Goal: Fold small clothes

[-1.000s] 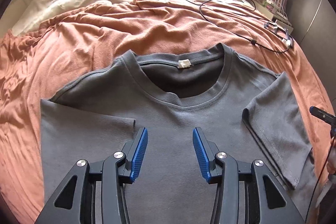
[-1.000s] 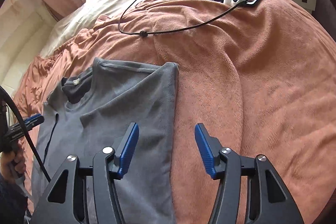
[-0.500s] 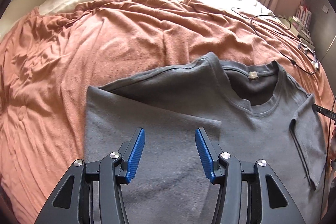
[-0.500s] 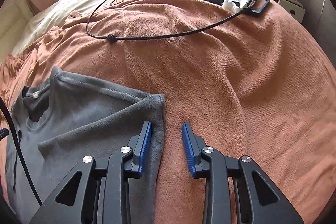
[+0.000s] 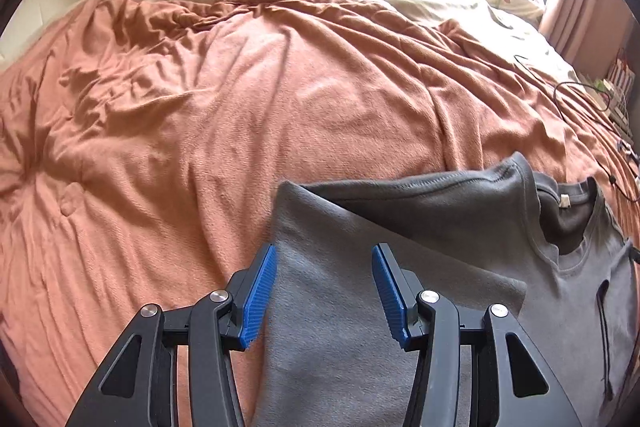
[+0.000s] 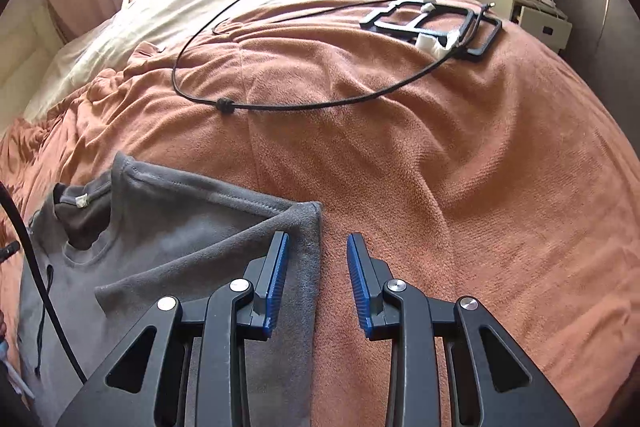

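Lying flat on the rust-orange blanket (image 5: 248,115), grey T-shirt (image 5: 460,291) has both sleeves folded in, collar end toward the cream bedding (image 6: 132,39), long axis collar-to-hem. Left tongs (image 5: 324,293) released over its left folded edge. Right tongs (image 6: 316,281) released, straddling its right edge. Black cable (image 6: 304,105) beyond the collar.

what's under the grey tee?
The grey T-shirt lies flat on the orange blanket, which shows all round it. Its sleeves are folded in on top. Anything beneath the shirt is covered.
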